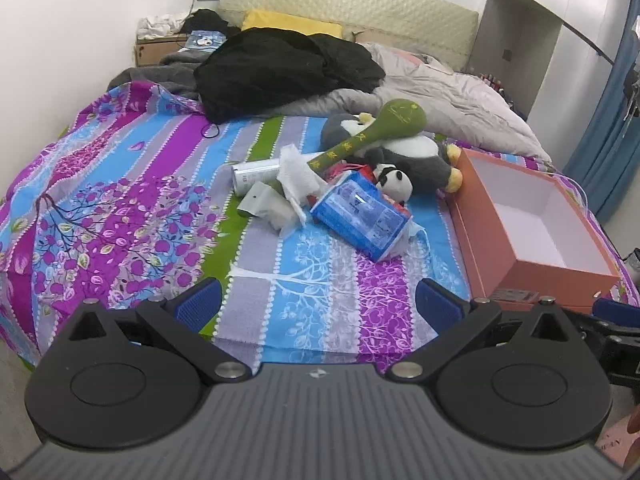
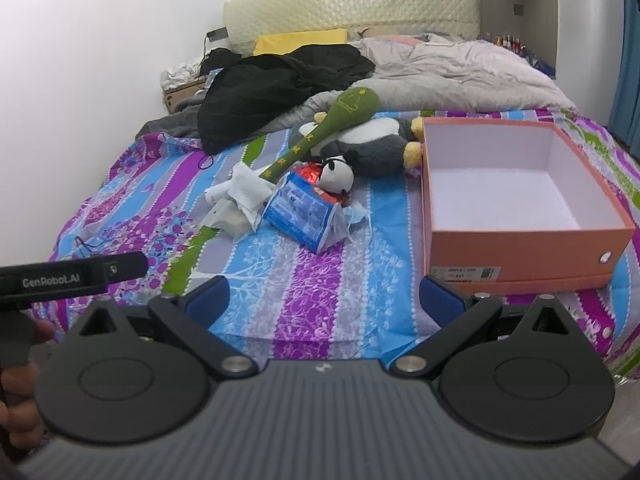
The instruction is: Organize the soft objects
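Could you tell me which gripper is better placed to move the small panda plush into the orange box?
Probably the right gripper: its view shows the orange box close ahead on its own side and the small panda plush just beyond. The left gripper, also open, sits further from the box.

My left gripper (image 1: 318, 300) and right gripper (image 2: 324, 296) look alike: a ribbed grey body with a small white logo, two round black discs, black linkage arms on silver pivot screws, and blue ribbed fingertips (image 2: 210, 298). White "GenRobot.AI" lettering marks the left gripper's black side in the right wrist view.
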Demonstrator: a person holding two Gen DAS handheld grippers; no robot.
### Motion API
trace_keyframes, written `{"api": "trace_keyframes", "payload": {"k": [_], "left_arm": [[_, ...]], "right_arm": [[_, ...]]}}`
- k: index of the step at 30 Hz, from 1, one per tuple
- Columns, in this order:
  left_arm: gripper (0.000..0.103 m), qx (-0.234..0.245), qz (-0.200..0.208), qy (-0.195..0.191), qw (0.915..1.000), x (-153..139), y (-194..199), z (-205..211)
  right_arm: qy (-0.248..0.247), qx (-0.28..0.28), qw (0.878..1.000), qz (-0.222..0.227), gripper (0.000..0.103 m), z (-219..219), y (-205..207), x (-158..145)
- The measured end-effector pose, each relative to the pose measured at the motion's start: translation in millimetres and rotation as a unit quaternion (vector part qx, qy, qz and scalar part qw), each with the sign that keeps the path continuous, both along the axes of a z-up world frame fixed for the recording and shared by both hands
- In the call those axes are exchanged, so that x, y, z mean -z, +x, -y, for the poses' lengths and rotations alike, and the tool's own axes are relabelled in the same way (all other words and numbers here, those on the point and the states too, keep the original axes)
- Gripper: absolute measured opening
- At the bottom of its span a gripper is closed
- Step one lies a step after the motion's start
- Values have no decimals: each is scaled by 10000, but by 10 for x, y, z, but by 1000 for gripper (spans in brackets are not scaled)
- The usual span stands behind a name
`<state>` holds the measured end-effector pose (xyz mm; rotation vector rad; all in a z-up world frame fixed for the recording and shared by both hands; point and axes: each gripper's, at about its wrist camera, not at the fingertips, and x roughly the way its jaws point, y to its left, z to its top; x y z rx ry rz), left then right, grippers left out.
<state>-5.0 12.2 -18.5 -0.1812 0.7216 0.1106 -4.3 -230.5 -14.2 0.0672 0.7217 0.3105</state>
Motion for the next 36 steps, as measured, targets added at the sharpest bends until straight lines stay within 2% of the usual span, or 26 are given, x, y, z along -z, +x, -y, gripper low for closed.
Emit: {"api": "trace_keyframes", "payload": {"k": [3, 7, 12, 22, 29, 32, 36], "left_arm": [[103, -12, 49, 73, 10000, -2, -26, -14], [103, 4, 81, -118, 9999, 7, -45, -59], [103, 123, 146, -43, 9998, 28, -22, -60], [103, 354, 194, 162, 9991, 93, 151, 2], [103, 489, 52, 110, 9987, 160, 215, 30], [103, 562, -1, -40, 9984, 191, 251, 14], [103, 623, -36, -164, 9979, 233, 295, 8]], "right_arm": [[-29, -23, 10000, 15, 103, -17, -11, 4], [-68, -48, 10000, 45, 103, -43, -25, 15], [-183, -52, 9998, 104, 103, -94, 5, 46], [108, 157, 9998, -41, 103, -11, 76, 181], [32, 123, 9999, 11, 100, 19, 50, 202], [129, 56, 9999, 4, 100, 28, 50, 211], [24, 161, 9998, 69, 99, 29, 59, 244]]}}
